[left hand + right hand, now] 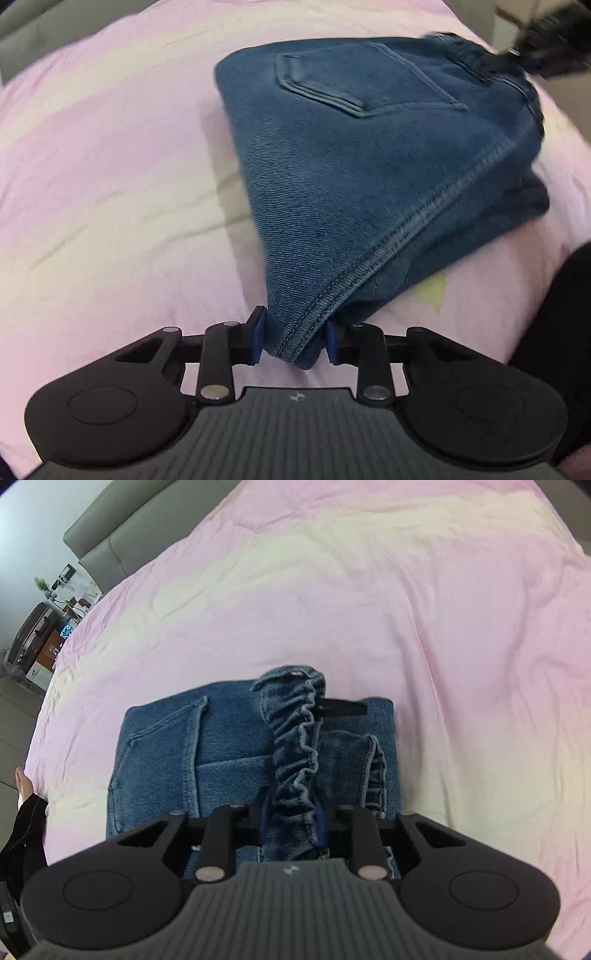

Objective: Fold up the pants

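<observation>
Blue denim pants (369,155) lie folded on the pink bedsheet (110,166), back pocket up. My left gripper (295,341) is shut on a seamed corner of the pants and lifts it off the sheet. In the right wrist view the pants (229,753) lie in a folded block. My right gripper (291,819) is shut on the gathered elastic waistband (295,746), which stands up in a ruffled ridge. The right gripper also shows blurred at the top right of the left wrist view (546,44).
The pink and cream sheet (406,609) covers the bed all around. A grey headboard (122,531) is at the back left. A suitcase and cluttered shelf (44,635) stand past the left edge. A dark sleeve (565,314) is at the right.
</observation>
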`<state>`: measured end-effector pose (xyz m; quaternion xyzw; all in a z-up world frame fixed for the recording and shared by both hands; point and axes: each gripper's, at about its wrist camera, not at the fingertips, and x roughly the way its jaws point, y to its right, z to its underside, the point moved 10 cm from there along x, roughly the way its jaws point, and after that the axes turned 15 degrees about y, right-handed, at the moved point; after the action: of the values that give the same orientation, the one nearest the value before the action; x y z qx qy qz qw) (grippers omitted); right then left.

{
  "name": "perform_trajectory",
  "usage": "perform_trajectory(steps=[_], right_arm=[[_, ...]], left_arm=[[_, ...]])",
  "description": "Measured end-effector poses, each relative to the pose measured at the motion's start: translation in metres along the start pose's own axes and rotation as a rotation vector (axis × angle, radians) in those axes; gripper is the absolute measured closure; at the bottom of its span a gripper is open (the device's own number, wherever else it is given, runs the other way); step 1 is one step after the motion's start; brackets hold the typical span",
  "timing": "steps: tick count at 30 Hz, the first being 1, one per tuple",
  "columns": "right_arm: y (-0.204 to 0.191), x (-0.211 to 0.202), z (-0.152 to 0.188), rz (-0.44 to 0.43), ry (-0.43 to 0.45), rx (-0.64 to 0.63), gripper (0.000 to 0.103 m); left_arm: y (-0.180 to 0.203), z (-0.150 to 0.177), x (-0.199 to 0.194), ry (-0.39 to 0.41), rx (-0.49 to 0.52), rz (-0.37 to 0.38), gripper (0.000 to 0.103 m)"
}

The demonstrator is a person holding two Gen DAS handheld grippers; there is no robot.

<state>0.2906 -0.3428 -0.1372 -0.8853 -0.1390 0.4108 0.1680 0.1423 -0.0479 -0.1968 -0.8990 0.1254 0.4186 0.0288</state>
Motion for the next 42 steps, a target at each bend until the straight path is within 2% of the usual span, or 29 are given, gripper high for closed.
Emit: perform_trajectory(steps=[4, 8, 14, 21, 24, 27, 28, 29, 31, 34, 37, 42], right_arm=[[-0.015, -0.039, -0.002, -0.018, 0.04, -0.048, 0.098], [0.008, -0.053, 0.019, 0.028, 0.028, -0.025, 0.102], [0.051, -0.036, 0.062, 0.091, -0.018, 0.081, 0.102], [0.058, -0.006, 0.073, 0.135, -0.035, 0.047, 0.1], [0.055, -0.012, 0.065, 0.111, -0.015, 0.006, 0.093], [0.054, -0.027, 0.052, 0.086, 0.026, 0.021, 0.072], [0.054, -0.029, 0.046, 0.069, 0.04, 0.045, 0.057], [0.052, -0.03, 0.041, 0.045, 0.049, 0.068, 0.048], [0.053, -0.029, 0.032, 0.001, 0.07, 0.114, 0.046], [0.055, -0.016, 0.017, -0.01, 0.094, 0.146, 0.041], [0.06, 0.002, 0.006, -0.007, 0.089, 0.207, 0.04], [0.07, 0.026, 0.005, -0.063, 0.061, 0.31, 0.036]], left_arm=[[-0.008, -0.001, -0.005, 0.018, -0.044, 0.028, 0.071], [-0.015, 0.005, -0.005, 0.009, -0.068, 0.029, 0.072], [-0.016, 0.008, -0.002, -0.022, -0.039, 0.024, 0.071], [-0.016, -0.002, -0.012, -0.044, -0.024, 0.048, 0.072], [-0.016, -0.009, -0.025, -0.045, -0.026, 0.068, 0.07], [-0.01, -0.018, -0.038, -0.037, -0.041, 0.12, 0.069], [-0.01, -0.026, -0.044, -0.012, -0.051, 0.139, 0.069], [-0.01, -0.037, -0.049, 0.018, -0.067, 0.155, 0.068], [-0.014, -0.06, -0.053, 0.069, -0.114, 0.164, 0.063], [-0.023, -0.097, -0.037, 0.127, -0.203, 0.144, 0.053], [-0.032, -0.117, -0.011, 0.133, -0.308, 0.148, 0.043], [-0.039, -0.124, 0.034, 0.107, -0.409, 0.137, 0.041]])
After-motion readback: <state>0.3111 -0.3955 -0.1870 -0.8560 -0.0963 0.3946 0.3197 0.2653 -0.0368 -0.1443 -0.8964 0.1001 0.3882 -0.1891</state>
